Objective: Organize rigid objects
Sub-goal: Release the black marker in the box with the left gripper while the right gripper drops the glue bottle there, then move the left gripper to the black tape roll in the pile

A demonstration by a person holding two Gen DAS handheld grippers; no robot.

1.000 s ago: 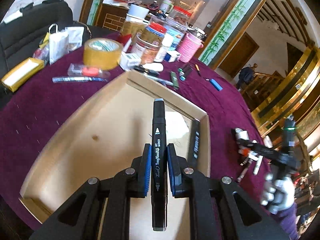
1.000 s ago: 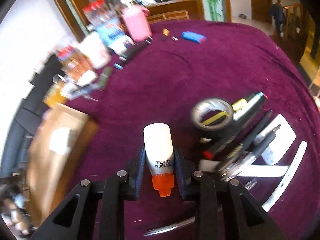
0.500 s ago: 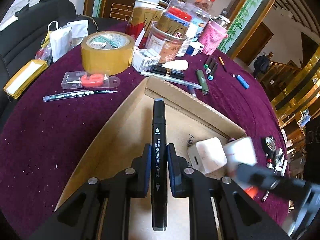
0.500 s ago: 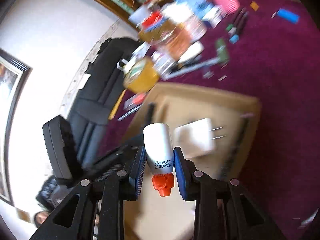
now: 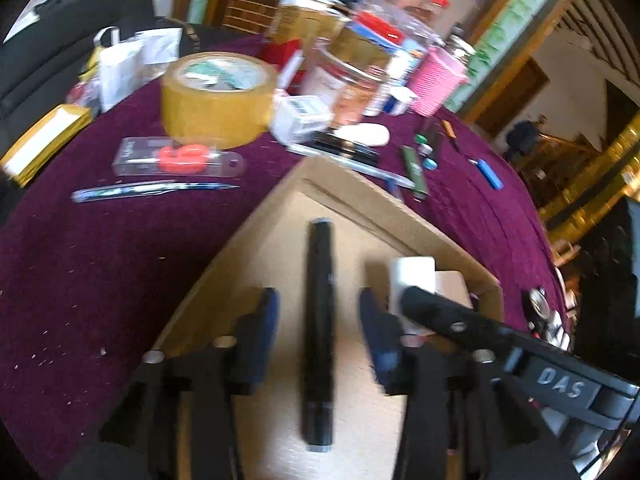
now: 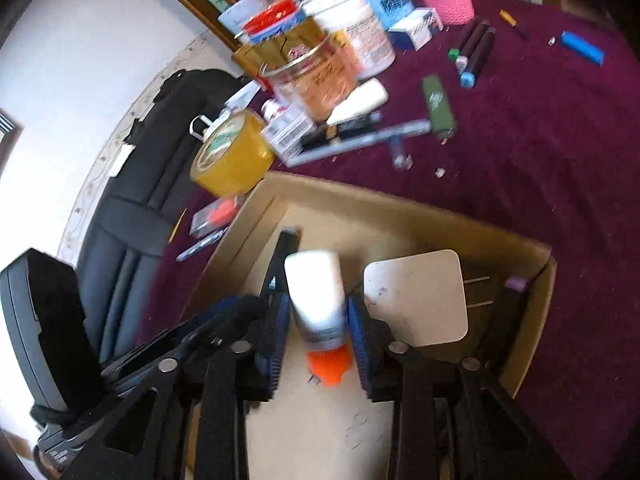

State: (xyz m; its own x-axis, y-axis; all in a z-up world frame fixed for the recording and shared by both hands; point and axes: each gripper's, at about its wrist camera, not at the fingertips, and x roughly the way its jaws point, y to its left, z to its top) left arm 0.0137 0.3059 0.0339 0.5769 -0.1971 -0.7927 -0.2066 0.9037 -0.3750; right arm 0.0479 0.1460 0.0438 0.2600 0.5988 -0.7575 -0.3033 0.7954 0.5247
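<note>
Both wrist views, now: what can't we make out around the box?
- Black marker, left wrist view: motion blur wipes out its print; whether it rests on the cardboard box floor is unclear.
- White bottle, right wrist view: label blurred, and the right gripper covers its sides.
- White charger, left wrist view: partly hidden by the right gripper's arm.
- Box's near edge: cut off by the frame in both views.

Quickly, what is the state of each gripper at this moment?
Left gripper: open, long black marker between its jaws, untouched.
Right gripper: closed on white bottle with orange cap.
</note>
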